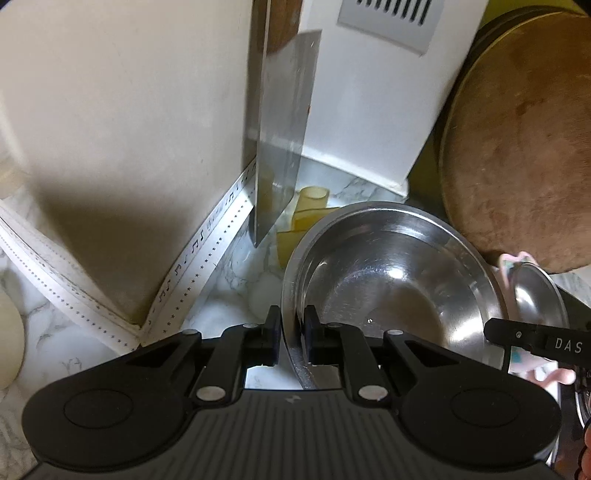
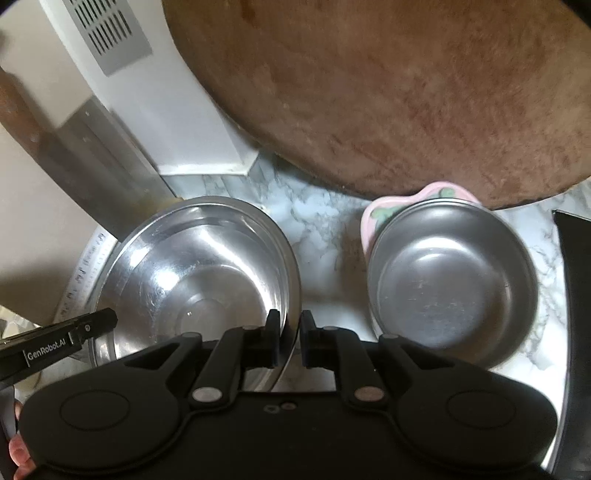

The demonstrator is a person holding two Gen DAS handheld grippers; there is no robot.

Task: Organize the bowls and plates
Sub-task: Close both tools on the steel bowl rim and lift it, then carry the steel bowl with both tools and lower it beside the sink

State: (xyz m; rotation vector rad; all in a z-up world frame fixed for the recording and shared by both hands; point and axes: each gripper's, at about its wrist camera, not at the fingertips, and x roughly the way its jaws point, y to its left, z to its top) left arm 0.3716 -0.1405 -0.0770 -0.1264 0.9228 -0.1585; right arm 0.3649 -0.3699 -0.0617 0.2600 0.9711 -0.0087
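**Two grippers clamp the rim of one steel bowl**

Two grippers grip the same large steel bowl (image 1: 391,280) from opposite sides. At the bottom of the left wrist view, the left gripper (image 1: 291,338) has its jaws nearly closed, with the bowl's rim pinched between the pads at the lower centre. At the bottom of the right wrist view, the right gripper (image 2: 289,339) is likewise almost shut, its pads pressing on the bowl's right-hand rim. Each gripper's finger shows as a black bar at the edge of the other's view.

Beyond the fingers, the large bowl fills the middle of the left view and the lower left of the right view, over a marble-patterned counter (image 2: 317,218). To its right in the right view, apart from it, sits a smaller steel bowl (image 2: 450,273) resting on a pink dish (image 2: 384,212).

Farther back, a cleaver (image 1: 280,147) hangs blade down near the centre of the left view, in front of a pale yellow object (image 1: 314,206) on the counter. A round wooden chopping board (image 2: 388,92) leans across the top of the right view, beside a white box with a grey vent (image 2: 107,33).
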